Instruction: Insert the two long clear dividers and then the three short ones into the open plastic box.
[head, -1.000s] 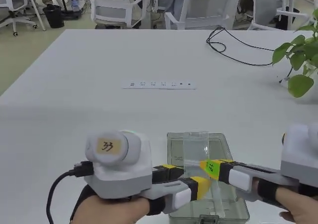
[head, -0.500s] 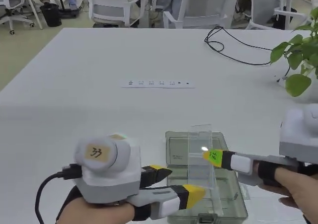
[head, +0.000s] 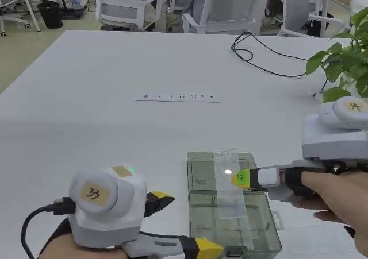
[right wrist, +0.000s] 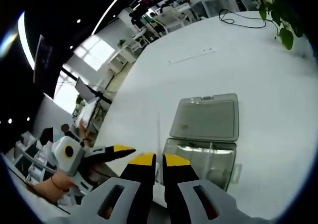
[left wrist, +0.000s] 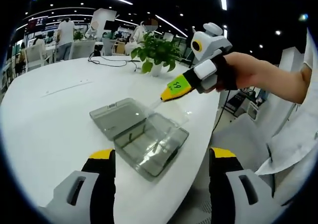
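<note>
The open clear plastic box (head: 261, 236) lies near the table's front edge, its lid (head: 201, 170) flat behind it. My right gripper (head: 238, 178) is shut on a clear divider (head: 227, 184) and holds it tilted just above the box. In the right gripper view the divider (right wrist: 158, 134) shows edge-on between the closed yellow fingertips (right wrist: 144, 160), over the box (right wrist: 218, 164). A thin clear strip (right wrist: 210, 149) seems to stand inside the box. My left gripper (head: 190, 224) hangs open and empty, left of the box. From it I see the box (left wrist: 154, 149) and the right gripper (left wrist: 174, 87).
A white power strip (head: 178, 96) lies mid-table. A black cable (head: 259, 55) loops at the back right, and a potted plant (head: 342, 69) stands at the right edge. Office chairs line the far side. The table's front edge runs close to the box.
My right gripper has drawn back to the right with the divider still in it. My left gripper has pulled down and left, away from the box.
</note>
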